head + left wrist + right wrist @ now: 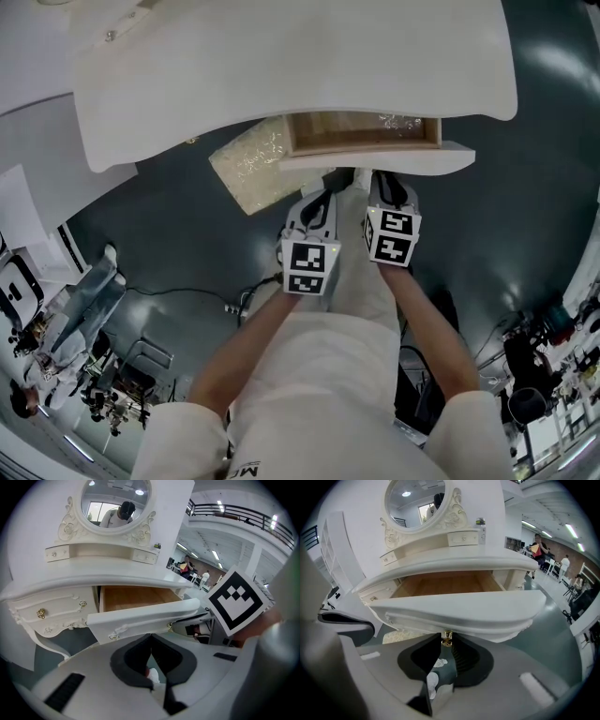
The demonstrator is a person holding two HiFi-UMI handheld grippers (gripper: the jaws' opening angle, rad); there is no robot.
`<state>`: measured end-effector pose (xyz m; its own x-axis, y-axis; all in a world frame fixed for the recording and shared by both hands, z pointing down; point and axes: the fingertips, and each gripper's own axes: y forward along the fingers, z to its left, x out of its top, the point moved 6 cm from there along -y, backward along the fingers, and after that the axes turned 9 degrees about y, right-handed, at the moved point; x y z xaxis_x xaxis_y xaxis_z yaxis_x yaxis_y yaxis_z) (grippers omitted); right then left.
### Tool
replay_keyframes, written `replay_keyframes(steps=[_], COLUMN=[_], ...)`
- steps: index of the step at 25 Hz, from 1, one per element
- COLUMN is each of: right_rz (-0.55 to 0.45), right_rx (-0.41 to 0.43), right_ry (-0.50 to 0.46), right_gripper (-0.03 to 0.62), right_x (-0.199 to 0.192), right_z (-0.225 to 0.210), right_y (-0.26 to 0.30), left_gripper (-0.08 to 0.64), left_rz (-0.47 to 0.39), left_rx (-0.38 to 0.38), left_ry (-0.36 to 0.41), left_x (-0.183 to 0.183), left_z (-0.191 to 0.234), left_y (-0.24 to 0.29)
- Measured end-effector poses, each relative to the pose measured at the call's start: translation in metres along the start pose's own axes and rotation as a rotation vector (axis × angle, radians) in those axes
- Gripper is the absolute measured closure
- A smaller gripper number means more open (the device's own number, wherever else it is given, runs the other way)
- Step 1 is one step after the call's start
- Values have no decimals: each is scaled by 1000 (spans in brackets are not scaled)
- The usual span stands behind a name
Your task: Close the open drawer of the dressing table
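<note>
While my right tool (446,644) pinches the brass knob (447,639) of the open drawer (454,609), my left tool (151,640) hangs closed, empty, just below that drawer, which juts past the table (440,566).

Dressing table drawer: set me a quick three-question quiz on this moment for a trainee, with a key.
1. True or false: the white dressing table's centre drawer with the pale wooden inside is fully shut.
2. What sits between the right gripper's jaws? A. the small gold knob on the drawer's white front; B. a hairbrush; C. nothing.
3. Fill in: the left gripper's jaws stand ____ at their tips, with nothing between them.
Key: 1 false, it stands pulled out; 2 A; 3 together.
</note>
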<state>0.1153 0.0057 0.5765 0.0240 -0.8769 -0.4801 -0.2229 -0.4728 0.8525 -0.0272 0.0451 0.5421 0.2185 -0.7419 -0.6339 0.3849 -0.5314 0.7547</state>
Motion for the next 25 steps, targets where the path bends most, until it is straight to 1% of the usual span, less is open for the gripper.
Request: replay_keyframes(steps=[25], right_rz=[-26], right_rx=[5], right_ry=[13], right_gripper=[520], right_x=[38], right_z=[2], right_y=[19], left_gripper=[551], left_rz=[-19], left_rx=[34], left_ry=[-22], left_x=[21], left_z=[16], left_y=[12])
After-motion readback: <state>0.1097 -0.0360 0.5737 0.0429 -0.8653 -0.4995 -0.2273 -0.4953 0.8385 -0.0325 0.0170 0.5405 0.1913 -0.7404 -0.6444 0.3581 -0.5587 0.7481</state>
